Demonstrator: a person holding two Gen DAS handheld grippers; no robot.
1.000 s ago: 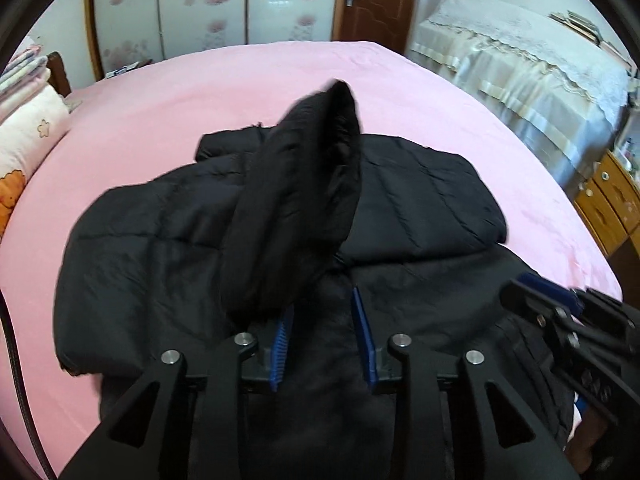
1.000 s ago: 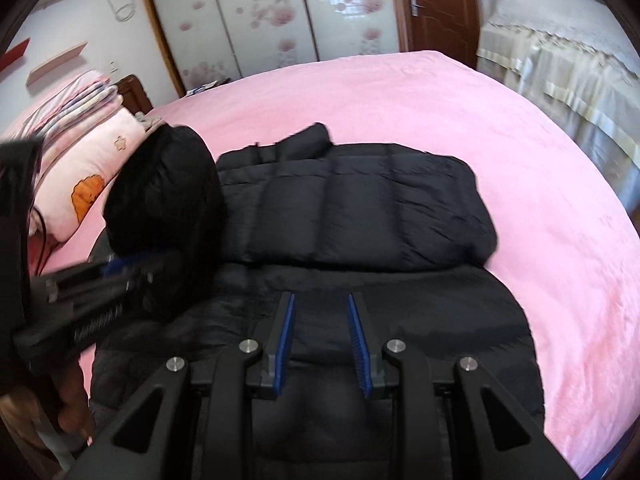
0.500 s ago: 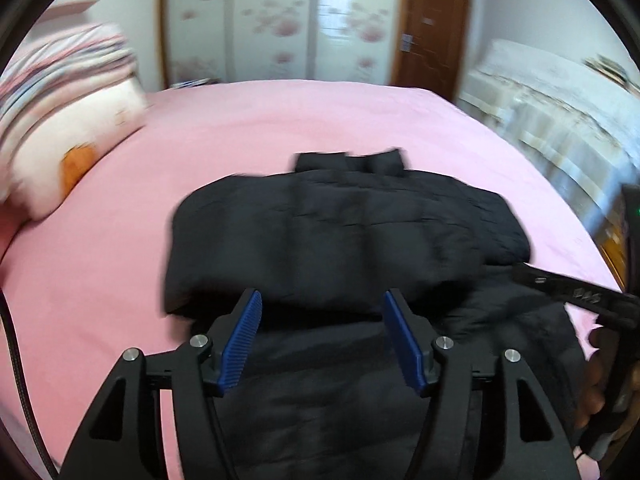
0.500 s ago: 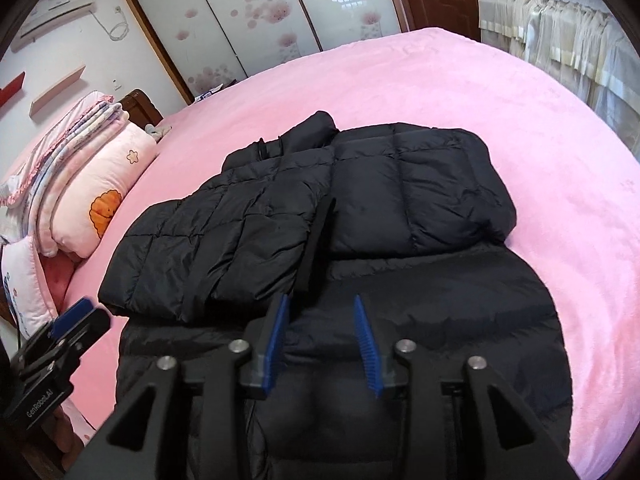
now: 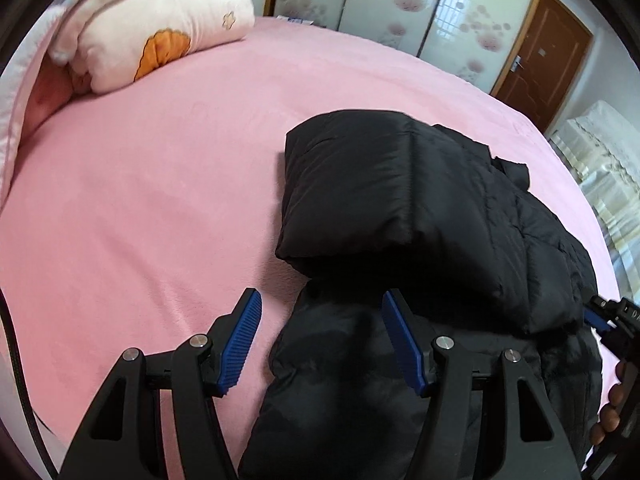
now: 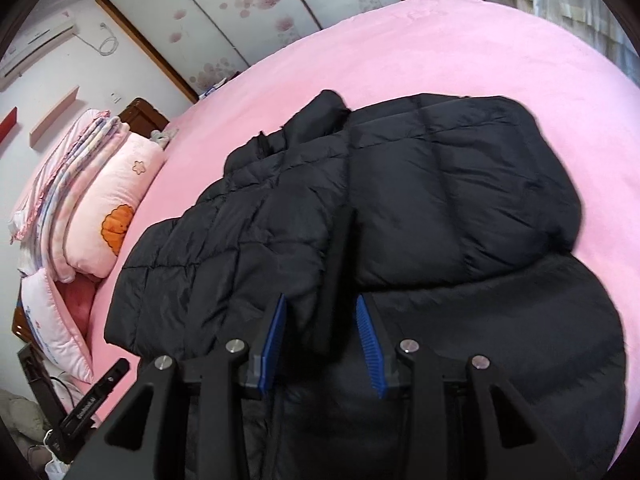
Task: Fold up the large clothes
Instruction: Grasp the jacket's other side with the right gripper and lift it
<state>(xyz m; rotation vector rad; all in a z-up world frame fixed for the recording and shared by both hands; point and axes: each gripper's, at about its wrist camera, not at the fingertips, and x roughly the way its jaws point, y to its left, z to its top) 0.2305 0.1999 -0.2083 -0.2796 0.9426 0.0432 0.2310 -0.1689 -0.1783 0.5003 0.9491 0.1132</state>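
Now, jacket: I am seeing the black quilted puffer jacket (image 6: 400, 208) lying on the pink fleece-covered bed (image 5: 160, 184), both sleeves folded across its chest.
Left tongs (image 5: 322, 340): I am holding them released, jaws wide over the jacket's edge.
Right tongs (image 6: 322, 344): they have just been opening; a sleeve cuff is lying between the blue pads (image 6: 368, 332), unpinched.
Bedding: a folded pink quilt (image 6: 108, 208) is sitting near the headboard.

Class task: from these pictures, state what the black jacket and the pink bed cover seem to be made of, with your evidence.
Black jacket: likely padded synthetic shell, nylon or polyester; quilted stitch lines, puffy panels, faint sheen. Pink bed cover: probably soft fleece or plush; matte, slightly fuzzy surface.
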